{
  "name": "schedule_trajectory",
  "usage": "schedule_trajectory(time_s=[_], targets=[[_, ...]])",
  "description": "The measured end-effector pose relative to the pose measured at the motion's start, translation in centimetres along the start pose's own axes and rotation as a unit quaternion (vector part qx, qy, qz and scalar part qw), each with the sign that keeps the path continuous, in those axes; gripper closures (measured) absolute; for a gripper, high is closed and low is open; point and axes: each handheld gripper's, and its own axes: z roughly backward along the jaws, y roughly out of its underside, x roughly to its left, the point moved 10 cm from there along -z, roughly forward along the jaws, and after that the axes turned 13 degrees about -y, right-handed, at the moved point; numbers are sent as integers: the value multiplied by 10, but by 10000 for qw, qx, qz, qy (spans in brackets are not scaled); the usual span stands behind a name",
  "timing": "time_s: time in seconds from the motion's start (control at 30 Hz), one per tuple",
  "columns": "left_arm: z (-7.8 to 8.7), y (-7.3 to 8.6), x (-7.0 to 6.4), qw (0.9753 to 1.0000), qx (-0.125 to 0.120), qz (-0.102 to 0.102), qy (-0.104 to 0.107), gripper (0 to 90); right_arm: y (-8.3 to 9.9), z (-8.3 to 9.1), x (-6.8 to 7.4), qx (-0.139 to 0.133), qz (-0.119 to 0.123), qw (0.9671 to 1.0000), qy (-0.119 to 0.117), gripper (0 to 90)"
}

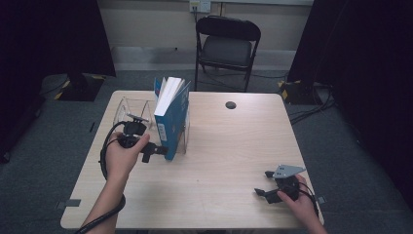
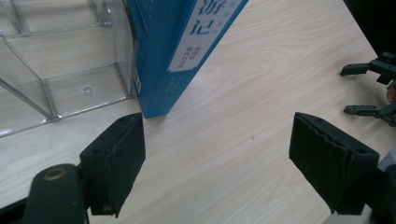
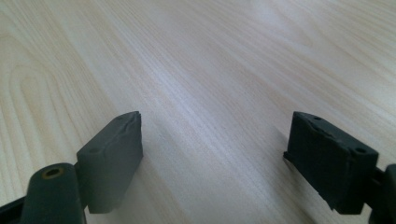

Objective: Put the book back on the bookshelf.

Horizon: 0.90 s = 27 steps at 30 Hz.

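the left tongs [image 1: 157, 150] stood wide open at the near lower corner of a blue book [image 1: 173, 117], gripping nothing, on the left half of the pale wooden counter [image 1: 229, 146]. in the left gripper view the two black jaws gaped well apart over bare wood, with the book's [image 2: 180, 51] bottom corner just beyond the left jaw and not touching it. the book leaned in a clear plastic rack [image 1: 134, 109] at the far left of the counter, its white page edges turned up and to the left, its spine label showing printed characters. the rack's [image 2: 60, 70] empty compartments lay to the left of the book. the person's left hand [image 1: 124, 156] wrapped the gripper body, a black cable looping down toward the near edge.

the right tongs [image 1: 264, 184] rested low at the near right of the counter, well apart from the book, jaws also spread wide and holding nothing; the right gripper view showed them open over plain wood grain [image 3: 196, 70]. a small dark round spot [image 1: 231, 105] sat at the counter's far side, and a black folding chair [image 1: 226, 46] stood beyond it.
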Motion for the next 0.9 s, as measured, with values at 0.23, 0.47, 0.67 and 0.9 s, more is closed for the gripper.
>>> schedule_trajectory(time_s=[0.23, 0.47, 0.67, 0.9], targets=[[-6, 10, 3, 10000, 12, 7, 42, 188, 0, 0, 0, 5, 7, 10000, -7, 176], [-11, 17, 5, 10000, -13, 30, 49, 192, 0, 0, 0, 6, 7, 10000, -7, 176], [-14, 25, 9, 9999, 54, 73, 75, 193, 0, 0, 0, 5, 8, 10000, -7, 176], [-18, 36, 14, 9998, 106, 113, 111, 193, 0, 0, 0, 6, 8, 10000, -6, 176]])
